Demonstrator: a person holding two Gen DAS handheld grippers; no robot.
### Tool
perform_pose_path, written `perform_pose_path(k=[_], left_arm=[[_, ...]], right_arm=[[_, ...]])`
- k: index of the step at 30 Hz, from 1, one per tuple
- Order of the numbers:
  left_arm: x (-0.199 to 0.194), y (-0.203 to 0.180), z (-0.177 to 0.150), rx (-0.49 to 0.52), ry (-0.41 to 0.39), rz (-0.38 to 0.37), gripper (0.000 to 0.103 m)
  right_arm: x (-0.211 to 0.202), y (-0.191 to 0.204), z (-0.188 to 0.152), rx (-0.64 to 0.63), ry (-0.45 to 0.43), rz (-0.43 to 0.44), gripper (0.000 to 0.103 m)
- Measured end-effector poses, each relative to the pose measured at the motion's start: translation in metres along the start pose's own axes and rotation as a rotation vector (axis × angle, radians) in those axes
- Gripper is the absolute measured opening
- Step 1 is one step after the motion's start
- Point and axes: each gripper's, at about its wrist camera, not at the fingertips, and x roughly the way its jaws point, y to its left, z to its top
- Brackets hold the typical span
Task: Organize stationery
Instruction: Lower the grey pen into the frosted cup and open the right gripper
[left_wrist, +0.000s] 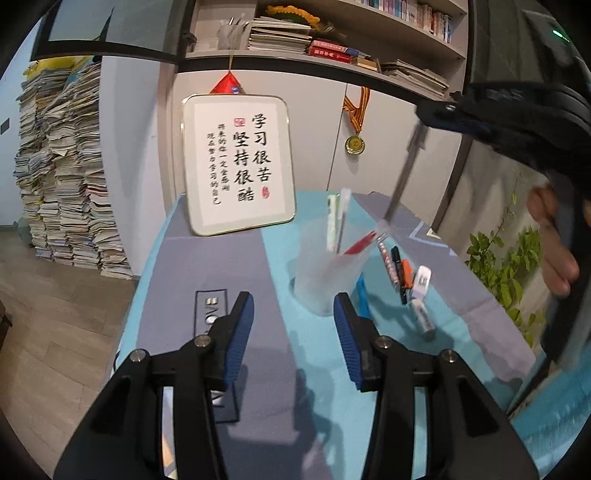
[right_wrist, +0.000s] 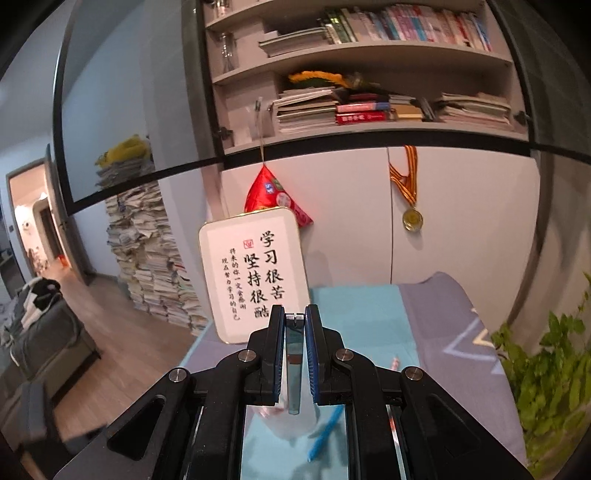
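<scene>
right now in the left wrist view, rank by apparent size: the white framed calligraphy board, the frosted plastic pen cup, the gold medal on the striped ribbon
1. white framed calligraphy board
2. frosted plastic pen cup, though it sits nearer the camera
3. gold medal, clearly smallest

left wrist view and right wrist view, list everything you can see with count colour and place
cup: one, frosted clear, on the cloth ahead of the left gripper, pens standing in it
loose pens: several, black, orange, white, lying right of the cup
blue pen: one, lying beside the cup
cloth: one, teal and grey, covering the table
plaque: one, white with black writing, leaning on the cabinet
medal: one, gold on a striped ribbon, hanging on the cabinet
red ornament: one, hanging above the plaque
paper stack: one tall pile, on the floor at left
plant: one, green, at right
left gripper: open, empty
right gripper: shut on a grey pen above the cup
</scene>
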Motion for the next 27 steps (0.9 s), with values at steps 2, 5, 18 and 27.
perform_pose_path(k=[2, 5, 18, 27], left_arm=[[-0.001, 0.004, -0.003, -0.003, 0.003, 0.006, 0.043], [-0.002, 0.009, -0.007, -0.021, 0.008, -0.001, 0.043], [0.006, 0.004, -0.013, -0.005, 0.032, -0.028, 0.043], [0.005, -0.001, -0.015, 0.005, 0.042, -0.031, 0.043]], right_arm=[[0.007, 0.005, 0.000, -0.015, -0.003, -0.011, 0.012], [0.018, 0.010, 0.000, -0.030, 0.004, -0.021, 0.012], [0.050, 0.003, -0.019, -0.011, 0.121, -0.030, 0.012], [0.062, -0.003, -0.033, 0.010, 0.195, -0.026, 0.012]])
